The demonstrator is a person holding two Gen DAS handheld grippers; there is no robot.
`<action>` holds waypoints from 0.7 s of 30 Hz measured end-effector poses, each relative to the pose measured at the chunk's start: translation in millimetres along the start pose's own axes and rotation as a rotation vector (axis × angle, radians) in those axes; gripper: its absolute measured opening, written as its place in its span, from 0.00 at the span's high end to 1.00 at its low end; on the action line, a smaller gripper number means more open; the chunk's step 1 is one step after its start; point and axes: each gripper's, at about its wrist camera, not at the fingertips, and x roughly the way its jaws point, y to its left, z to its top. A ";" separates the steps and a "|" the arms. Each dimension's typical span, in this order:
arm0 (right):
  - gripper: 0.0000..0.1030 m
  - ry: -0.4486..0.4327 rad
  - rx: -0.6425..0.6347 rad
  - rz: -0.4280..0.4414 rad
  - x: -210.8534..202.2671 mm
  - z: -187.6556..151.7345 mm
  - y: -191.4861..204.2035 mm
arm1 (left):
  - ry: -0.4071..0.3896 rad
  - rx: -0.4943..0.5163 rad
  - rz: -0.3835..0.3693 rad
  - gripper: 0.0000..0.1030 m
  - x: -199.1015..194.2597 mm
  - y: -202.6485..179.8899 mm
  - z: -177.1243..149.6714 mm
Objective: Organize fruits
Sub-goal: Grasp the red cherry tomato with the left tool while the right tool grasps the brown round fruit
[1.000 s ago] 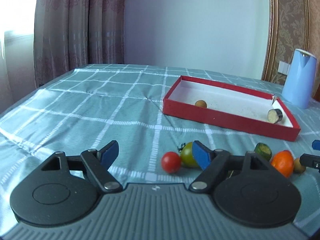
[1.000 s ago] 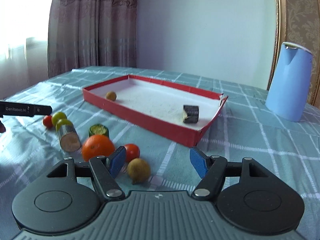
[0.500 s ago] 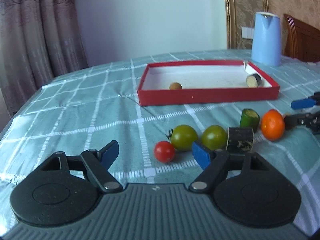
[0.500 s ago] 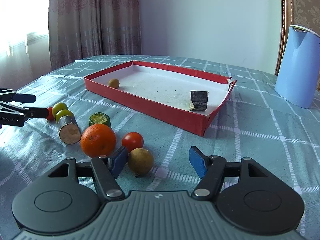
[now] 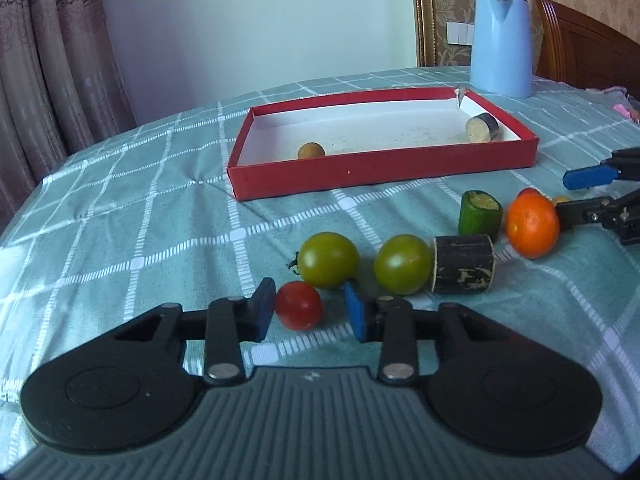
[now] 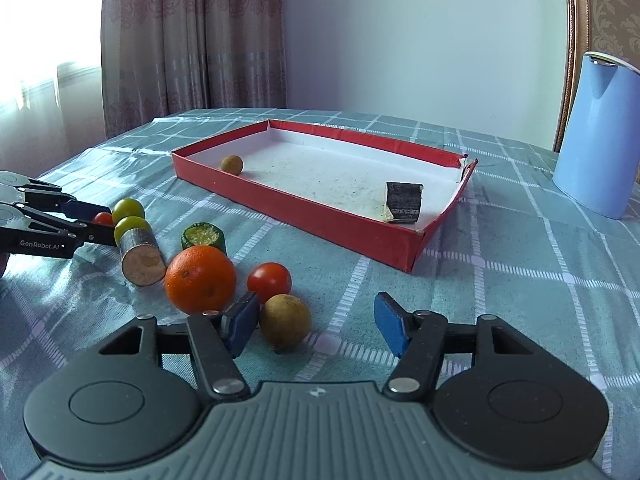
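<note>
Nearest the left wrist camera, the left tongs point(image 5: 310, 312) have just been closing and now bracket a small red cherry tomato point(image 5: 299, 305). The left pad looks to be at its skin, but a sliver of cloth shows between the fruit and the right pad, so the tongs are apart, not yet clamped. The tomato sits on the checked teal cloth point(image 5: 120, 240) of the tabletop. It looks light, smooth and thin-skinned: it would likely slip or split under a hard squeeze, so a gentle hold across its widest middle seems best.

In the right wrist view, the right tongs point(image 6: 314, 330) have also been narrowing, yet both pads are clear of the brown round fruit point(image 6: 285, 321) that lies between them, nearer the left pad. It seems firm and prone to rolling.

Just beyond lie two green tomatoes point(image 5: 329, 260), a dark-skinned cut cylinder point(image 5: 463, 264), a green cut piece point(image 5: 480, 213), an orange point(image 5: 531, 225) and a second red tomato point(image 6: 269, 280), all loose on the cloth.

Farther back stands the red tray point(image 5: 380, 170), its white floor holding only a small brown fruit point(image 5: 311, 151) at one end and a dark cut piece point(image 5: 482, 128) at the other. Most of the sorting appears still undone.

Behind the tray stands a blue kettle point(image 5: 502, 42), with curtains point(image 5: 52, 60) beyond the bed-like surface's far edge.
</note>
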 end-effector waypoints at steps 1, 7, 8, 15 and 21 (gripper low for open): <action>0.41 0.004 0.001 -0.001 0.7 0.0 0.0 | -0.004 0.004 0.009 0.70 -0.5 -1.4 -0.5; 0.65 0.038 -0.016 0.029 6.4 -0.6 2.7 | -0.018 -0.023 0.039 0.78 -5.1 0.2 -5.4; 0.67 0.041 -0.025 0.024 7.0 -1.0 4.6 | -0.019 -0.028 0.042 0.78 -5.8 -0.2 -5.9; 0.74 0.025 -0.053 0.008 3.9 -1.9 9.2 | -0.036 -0.019 0.082 0.79 -11.9 -10.4 -10.7; 0.74 -0.012 -0.039 -0.018 -2.7 -1.5 6.7 | -0.045 -0.015 0.101 0.79 -15.5 -16.5 -9.9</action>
